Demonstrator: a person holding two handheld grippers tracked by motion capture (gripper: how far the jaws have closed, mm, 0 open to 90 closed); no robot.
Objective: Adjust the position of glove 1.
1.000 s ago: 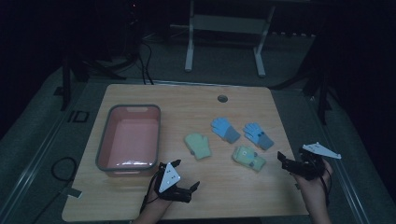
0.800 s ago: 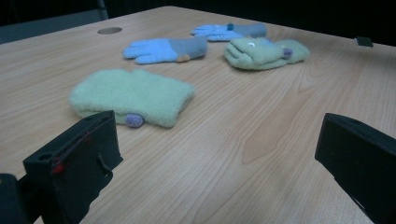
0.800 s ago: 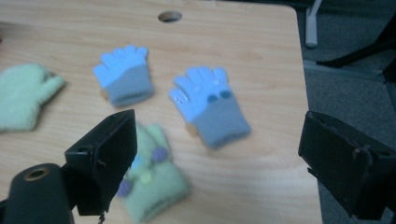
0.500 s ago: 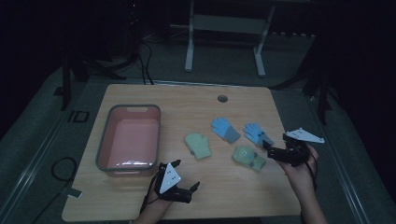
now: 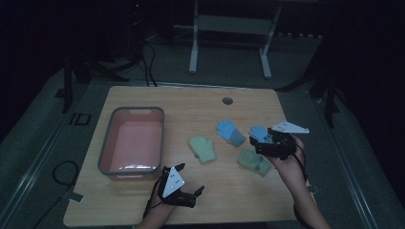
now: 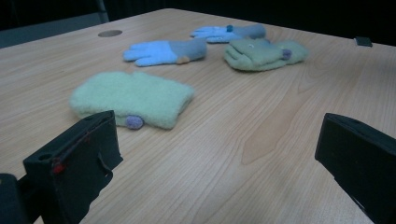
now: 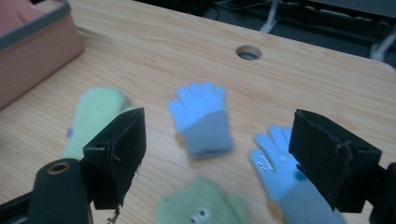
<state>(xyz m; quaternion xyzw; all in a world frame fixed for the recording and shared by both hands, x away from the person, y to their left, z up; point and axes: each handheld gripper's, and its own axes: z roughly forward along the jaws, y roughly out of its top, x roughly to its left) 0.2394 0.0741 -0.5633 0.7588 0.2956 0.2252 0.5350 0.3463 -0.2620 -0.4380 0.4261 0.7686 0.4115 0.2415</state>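
Note:
Four small gloves lie right of centre on the wooden table. A pale green mitten [image 5: 203, 148] [image 6: 133, 98] [image 7: 93, 116] is nearest the middle, with a blue glove with a grey cuff [image 5: 230, 132] [image 6: 163, 50] [image 7: 201, 119] beside it. A second blue glove [image 5: 259, 132] [image 7: 280, 172] and a second green mitten [image 5: 253, 161] [image 7: 201, 207] lie under my right gripper [image 5: 256, 146] [image 7: 219, 158]. It hovers open above them, holding nothing. My left gripper [image 5: 191, 179] [image 6: 219, 154] rests open near the front edge, jaws wide, facing the first mitten.
A pink tray with a grey rim [image 5: 106, 143] [image 7: 37, 42] stands on the left of the table. A round cable hole [image 5: 228, 100] [image 7: 248, 52] sits near the far edge. Bare wood lies between the tray and the gloves.
My right gripper has moved left from the table's right edge to above the second blue glove and second green mitten. The left gripper has stayed put.

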